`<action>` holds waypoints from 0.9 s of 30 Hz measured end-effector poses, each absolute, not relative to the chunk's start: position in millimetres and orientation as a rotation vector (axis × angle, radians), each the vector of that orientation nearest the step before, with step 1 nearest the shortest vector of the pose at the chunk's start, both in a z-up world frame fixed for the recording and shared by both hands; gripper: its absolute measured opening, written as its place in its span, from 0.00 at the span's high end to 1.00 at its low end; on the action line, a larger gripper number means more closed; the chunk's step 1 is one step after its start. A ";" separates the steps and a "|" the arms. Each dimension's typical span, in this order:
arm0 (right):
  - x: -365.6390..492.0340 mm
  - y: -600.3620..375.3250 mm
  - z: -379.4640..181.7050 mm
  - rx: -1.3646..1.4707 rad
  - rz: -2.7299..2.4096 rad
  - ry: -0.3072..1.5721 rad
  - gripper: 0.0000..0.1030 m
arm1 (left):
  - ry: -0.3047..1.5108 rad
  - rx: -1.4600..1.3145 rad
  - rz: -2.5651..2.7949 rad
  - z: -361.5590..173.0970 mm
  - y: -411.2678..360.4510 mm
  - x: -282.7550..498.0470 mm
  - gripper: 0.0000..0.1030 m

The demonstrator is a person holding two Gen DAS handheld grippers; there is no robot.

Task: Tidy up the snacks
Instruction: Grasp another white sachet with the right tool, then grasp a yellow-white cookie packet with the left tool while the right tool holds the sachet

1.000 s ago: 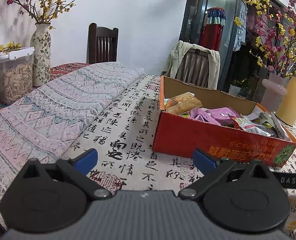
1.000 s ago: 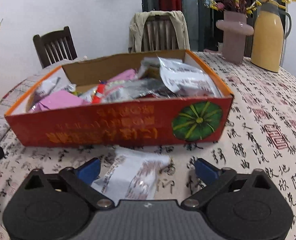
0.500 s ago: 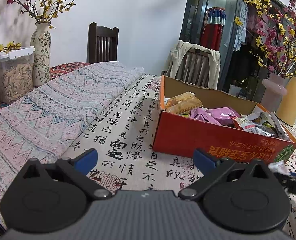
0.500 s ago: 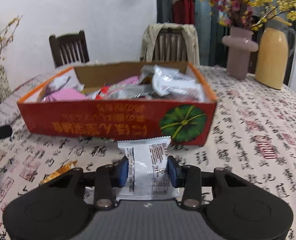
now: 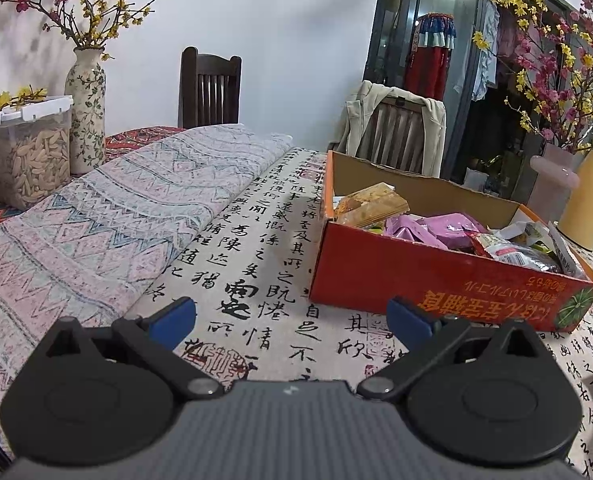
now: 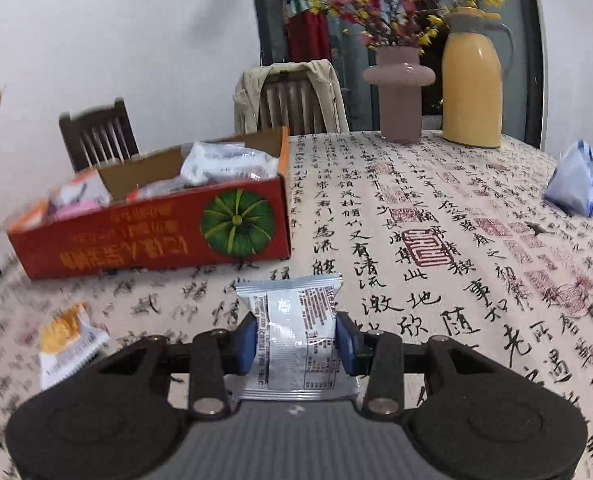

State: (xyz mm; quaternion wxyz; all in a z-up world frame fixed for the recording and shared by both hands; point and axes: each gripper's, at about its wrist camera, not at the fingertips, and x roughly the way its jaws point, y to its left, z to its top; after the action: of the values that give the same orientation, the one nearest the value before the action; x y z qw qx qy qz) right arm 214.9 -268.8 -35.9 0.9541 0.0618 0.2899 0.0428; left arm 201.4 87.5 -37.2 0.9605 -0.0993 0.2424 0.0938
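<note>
Right gripper (image 6: 295, 338) was clenched on a silver snack packet (image 6: 294, 330). Blue fingers (image 6: 243, 342) pressed the packet's two side edges at mid-height, so its upper part stood free above them with the printed label facing the camera. Packet looked clear of the desk (image 6: 436, 216), probably to keep it from dragging on the calligraphy-print cloth.

The red cardboard box (image 6: 152, 236) sat ahead and to the left of the held packet, well apart from it. It was open-topped and already heaped with wrapped snacks, which reads as the collection point. Its pumpkin-printed end faced the right gripper. Judged step: carrying the packet toward the box, drop not yet made.

An orange-and-white packet (image 6: 66, 342) lay loose on the desk near the right gripper, on its left. A blue-and-white bag (image 6: 576, 180) sat far off to the right by the desk edge. Both are likely candidates for later pickup.

Left gripper (image 5: 290, 318) was released, fingers (image 5: 174, 316) spread wide with nothing between them, low over the desk just short of the box's (image 5: 436, 280) long side. Likely parked out of the way.

Pink vase (image 6: 399, 96) and yellow flask (image 6: 472, 80) stood at the far side, clear of the work.
</note>
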 end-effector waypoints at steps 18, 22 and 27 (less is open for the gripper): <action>211.0 -269.3 -40.3 0.134 0.109 0.580 0.62 | 0.508 -0.178 0.235 -37.5 85.1 204.4 0.00; 211.5 -268.5 -40.6 0.129 0.112 0.585 0.62 | 0.545 -0.137 0.260 -34.7 76.9 208.3 0.00; 212.6 -268.4 -41.0 0.129 0.126 0.588 0.62 | 0.610 -0.189 0.185 -27.7 55.4 206.5 0.00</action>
State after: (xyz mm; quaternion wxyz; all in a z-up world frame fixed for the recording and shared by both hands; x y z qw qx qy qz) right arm 212.6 -268.4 -41.0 0.9532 0.0635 0.2892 0.0618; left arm 206.5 55.4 -27.7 0.9452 -0.0926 0.2997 0.0908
